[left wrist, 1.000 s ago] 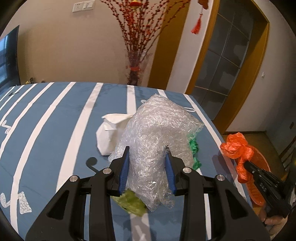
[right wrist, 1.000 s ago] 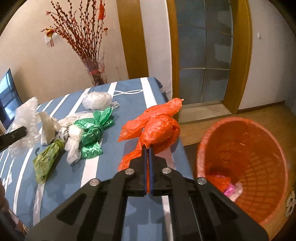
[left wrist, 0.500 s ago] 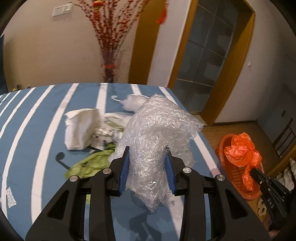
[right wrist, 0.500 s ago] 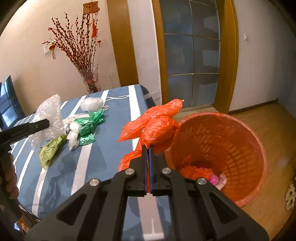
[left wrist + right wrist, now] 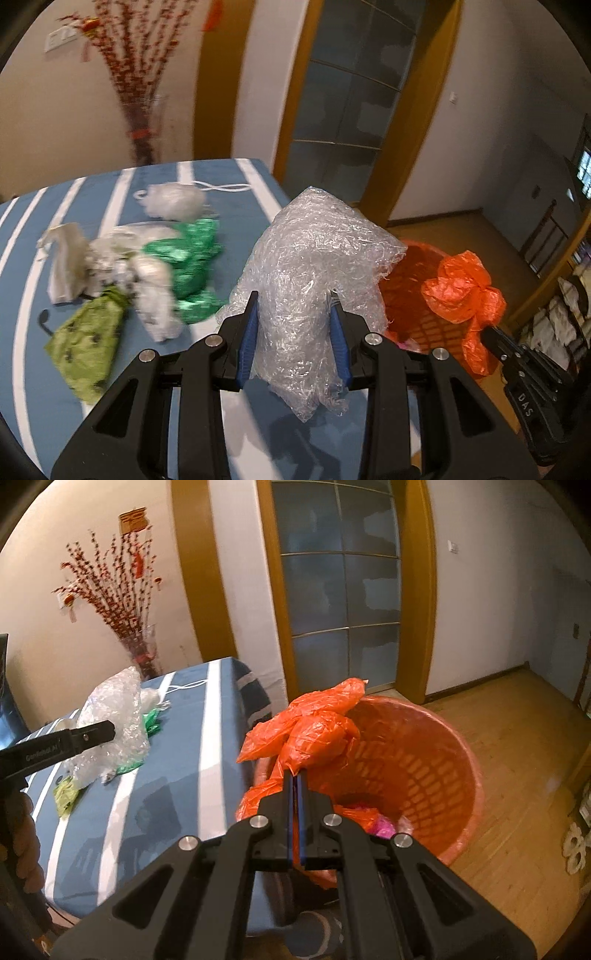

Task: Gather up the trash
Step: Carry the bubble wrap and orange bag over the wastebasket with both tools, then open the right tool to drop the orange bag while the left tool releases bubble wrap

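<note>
- The left gripper point(image 5: 293, 321) has its jaws closed on a crumpled wad of clear bubble wrap point(image 5: 314, 266), held partway open by the wad's bulk; the blue pads point(image 5: 248, 343) press its sides and the loose end hangs below them, above the table's near right part.
- The right gripper point(image 5: 295, 797) has its jaws pressed almost together on a knotted orange plastic bag point(image 5: 310, 727), which sits over the near left rim of the orange basket point(image 5: 443, 753).
- The basket stands on the wooden floor point(image 5: 517, 746) just beside the right edge of the table point(image 5: 184, 746), which wears a blue cloth with white stripes. Inside the basket lie more orange plastic and something pink point(image 5: 384, 825); what it is cannot be told.
- In the left wrist view the bubble wrap covers the basket's left side, and the orange bag point(image 5: 465, 288) hangs in front of its right side.
- On the table, left of the bubble wrap, lies a blurred heap: a green shiny bag point(image 5: 188, 266), white plastic bags point(image 5: 151, 284), a yellow-green bag point(image 5: 88, 343) nearest, and white paper point(image 5: 64, 266) at the far left.
- A separate white wad point(image 5: 173, 201) lies farther back, beside a white cord point(image 5: 225, 187).
- Beyond the table's far edge stands a glass vase with red-berried branches point(image 5: 110, 590); right of it is a wood-framed glass door point(image 5: 343, 583).
</note>
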